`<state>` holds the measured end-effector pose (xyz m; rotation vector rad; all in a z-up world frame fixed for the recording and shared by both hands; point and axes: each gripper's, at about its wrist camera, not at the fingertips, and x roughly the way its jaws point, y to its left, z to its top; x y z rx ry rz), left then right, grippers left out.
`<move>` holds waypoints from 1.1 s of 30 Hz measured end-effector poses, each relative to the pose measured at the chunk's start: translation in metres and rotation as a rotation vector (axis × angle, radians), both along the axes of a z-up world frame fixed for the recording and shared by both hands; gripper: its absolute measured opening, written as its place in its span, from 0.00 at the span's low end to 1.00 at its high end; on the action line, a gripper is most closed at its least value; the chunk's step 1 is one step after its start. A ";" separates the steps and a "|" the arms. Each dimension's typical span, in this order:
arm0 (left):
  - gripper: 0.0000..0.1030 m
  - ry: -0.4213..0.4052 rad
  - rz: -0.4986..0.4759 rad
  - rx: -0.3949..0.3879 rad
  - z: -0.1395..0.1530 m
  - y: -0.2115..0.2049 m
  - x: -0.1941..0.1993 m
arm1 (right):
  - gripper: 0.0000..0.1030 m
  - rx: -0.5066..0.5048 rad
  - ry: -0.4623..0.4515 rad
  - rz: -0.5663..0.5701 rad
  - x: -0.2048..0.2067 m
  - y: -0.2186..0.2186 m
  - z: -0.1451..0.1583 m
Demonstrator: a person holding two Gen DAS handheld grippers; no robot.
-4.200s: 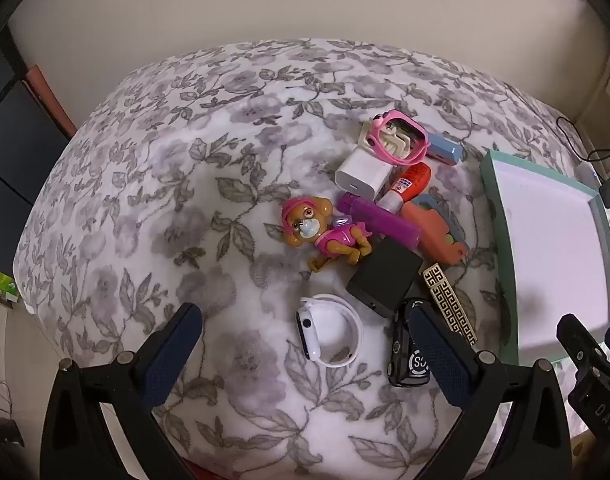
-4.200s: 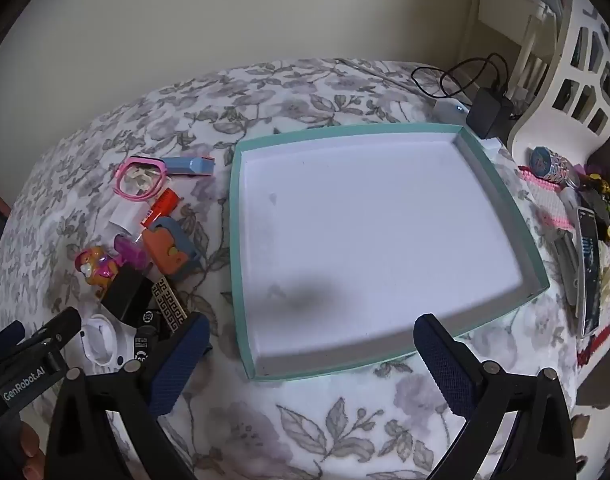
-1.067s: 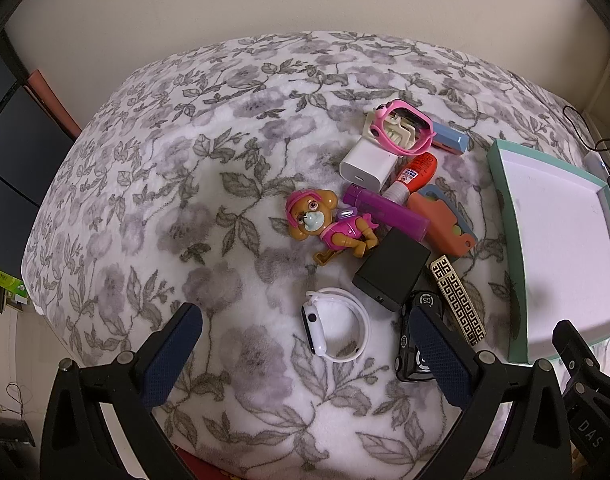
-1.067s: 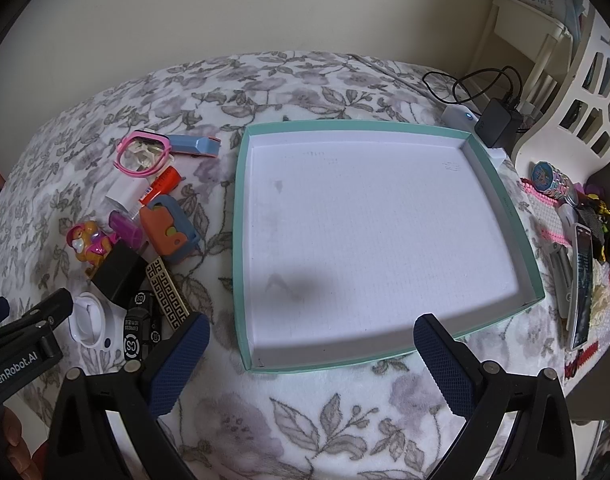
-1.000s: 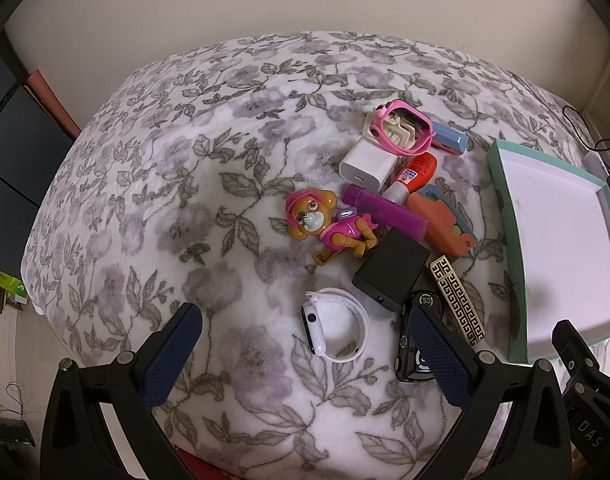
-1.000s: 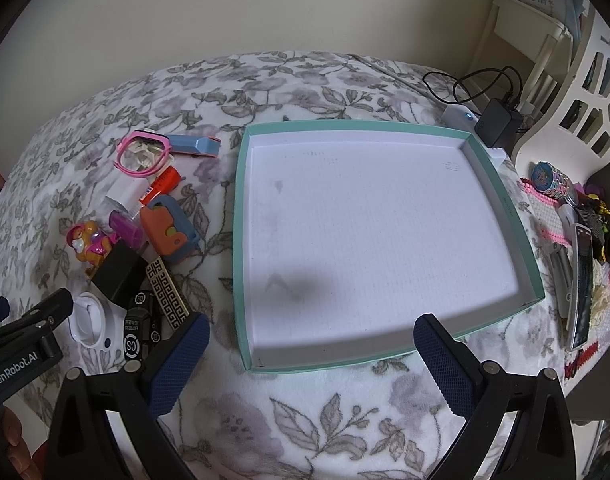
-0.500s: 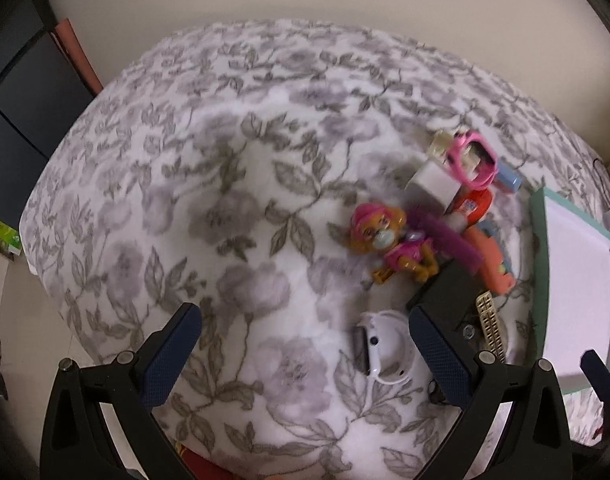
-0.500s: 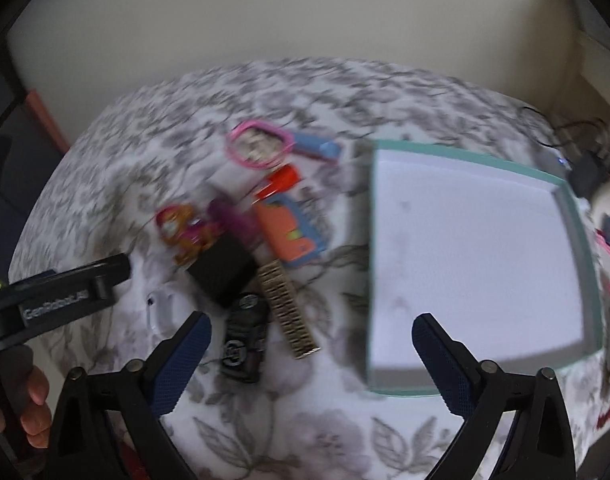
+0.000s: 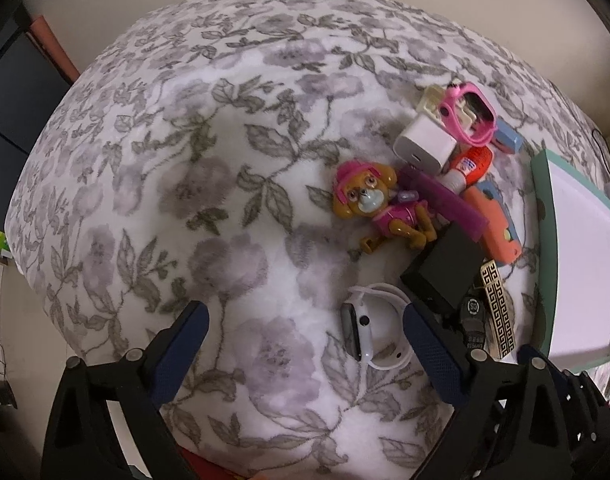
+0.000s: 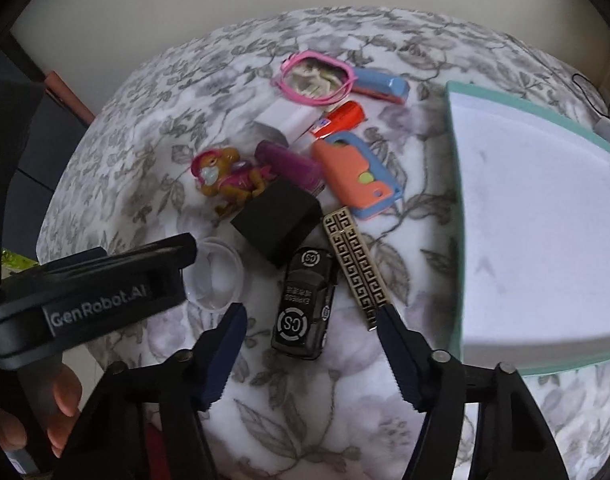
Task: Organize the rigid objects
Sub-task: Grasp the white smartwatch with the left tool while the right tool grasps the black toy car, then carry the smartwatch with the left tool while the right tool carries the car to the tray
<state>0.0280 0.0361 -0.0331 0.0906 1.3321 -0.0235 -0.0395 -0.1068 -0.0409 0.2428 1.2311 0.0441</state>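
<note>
Toy car: black toy car, white "CS" rings on roof, lying on the floral bedspread, long axis running near-to-far w/ a slight lean to the right at the far end; which end is the front, can't tell.
R gripper: right gripper poised right over the near end of the car, jaws spread wide, nothing between the pads; car sits just beyond the gap.
Gold bar: flat gold fret-pattern bar touching the car's right side, long axis slanting up-left, near tip by the right finger.
Black block: black block at the car's far end, touching it.
L gripper: left gripper off to the left, jaws also wide apart & holding nothing; its right finger sits just beside the white smartwatch.
Pile beyond: pup figure on its back, purple tube, orange-blue toy gun, red glue stick, white charger, pink watch, blue stapler-like piece, all bunched close.
Tray: teal-rimmed white tray well right of the pile, bare inside.
Hand: fingers of the left hand at lower left of right view.
</note>
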 end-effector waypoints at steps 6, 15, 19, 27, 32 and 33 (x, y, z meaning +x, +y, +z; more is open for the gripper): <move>0.95 0.043 -0.021 0.021 -0.013 -0.007 0.003 | 0.56 -0.034 0.023 0.026 0.007 0.013 -0.011; 0.74 0.133 -0.029 0.011 -0.038 -0.013 0.013 | 0.50 -0.070 0.061 0.045 0.020 0.021 -0.032; 0.72 0.157 -0.026 0.003 -0.047 -0.015 0.021 | 0.50 -0.094 0.046 0.055 0.027 0.027 -0.036; 0.40 0.145 -0.072 -0.019 -0.044 -0.023 0.030 | 0.39 -0.147 0.030 0.072 0.029 0.038 -0.037; 0.13 0.112 -0.075 -0.032 -0.037 -0.034 0.027 | 0.37 -0.114 0.017 0.062 0.026 0.032 -0.028; 0.13 0.097 -0.073 -0.031 -0.029 -0.033 0.026 | 0.37 -0.107 0.008 0.058 0.026 0.032 -0.025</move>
